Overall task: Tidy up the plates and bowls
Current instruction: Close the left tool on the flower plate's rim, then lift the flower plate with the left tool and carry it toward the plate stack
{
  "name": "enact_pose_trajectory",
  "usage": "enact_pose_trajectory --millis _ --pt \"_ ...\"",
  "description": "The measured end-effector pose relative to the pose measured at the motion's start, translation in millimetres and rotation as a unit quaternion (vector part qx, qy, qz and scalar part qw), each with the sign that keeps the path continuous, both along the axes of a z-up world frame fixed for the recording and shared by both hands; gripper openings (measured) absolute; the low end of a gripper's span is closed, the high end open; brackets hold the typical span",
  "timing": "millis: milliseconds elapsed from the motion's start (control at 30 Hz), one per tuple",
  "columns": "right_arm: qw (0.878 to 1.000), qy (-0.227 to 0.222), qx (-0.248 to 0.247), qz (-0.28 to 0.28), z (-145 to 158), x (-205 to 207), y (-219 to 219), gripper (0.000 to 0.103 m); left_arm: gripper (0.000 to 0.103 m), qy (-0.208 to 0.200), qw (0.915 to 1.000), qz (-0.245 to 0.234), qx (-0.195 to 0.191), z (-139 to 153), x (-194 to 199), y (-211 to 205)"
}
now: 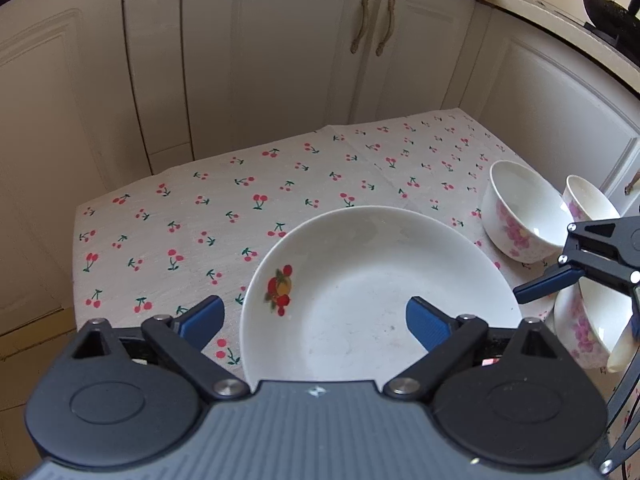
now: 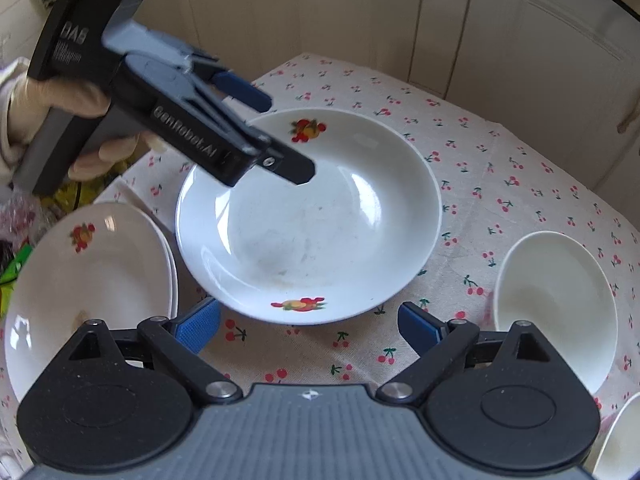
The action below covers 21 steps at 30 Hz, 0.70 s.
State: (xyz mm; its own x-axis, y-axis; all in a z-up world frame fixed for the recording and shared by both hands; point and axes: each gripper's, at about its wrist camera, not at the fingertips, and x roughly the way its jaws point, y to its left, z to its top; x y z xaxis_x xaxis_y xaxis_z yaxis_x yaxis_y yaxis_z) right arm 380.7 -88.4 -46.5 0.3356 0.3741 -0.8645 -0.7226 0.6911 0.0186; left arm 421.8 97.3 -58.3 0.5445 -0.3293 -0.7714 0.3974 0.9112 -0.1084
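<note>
white plate w/ red-orange fruit prints, cloth beige w/ red cherries, bowls white + pink flowers, cabinets cream

A small table is covered by a cherry-print tablecloth, and cream panelled cabinet doors are seen directly behind it. Two rope-like handles are fixed side by side on the doors above the cloth's far edge. A pale countertop is carried along the cabinets to the cloth's right, where a dark pan is set. The cloth is lit by soft daylight.
</note>
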Motion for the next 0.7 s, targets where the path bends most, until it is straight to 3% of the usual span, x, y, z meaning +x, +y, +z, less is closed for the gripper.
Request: enact_pose_trajectory --millis 133,300,700 --pt "0.999 -0.019 -0.027 0.013 -10.9 0.2 2.8 0.098 0.09 0.019 0.9996 -0.02 0.0 -4.2 7.7 -0.9" --pt "0.999 -0.02 -0.019 0.017 -13.4 5.4 -0.1 0.098 0.085 0.034 0.998 -0.053 0.005 -9.0 17.6 -5.1" --pt "0.999 -0.023 -0.014 0.036 -18.8 8.8 1.8 0.098 0.084 0.058 0.9939 -0.092 0.02 -12.7 30.5 -12.1"
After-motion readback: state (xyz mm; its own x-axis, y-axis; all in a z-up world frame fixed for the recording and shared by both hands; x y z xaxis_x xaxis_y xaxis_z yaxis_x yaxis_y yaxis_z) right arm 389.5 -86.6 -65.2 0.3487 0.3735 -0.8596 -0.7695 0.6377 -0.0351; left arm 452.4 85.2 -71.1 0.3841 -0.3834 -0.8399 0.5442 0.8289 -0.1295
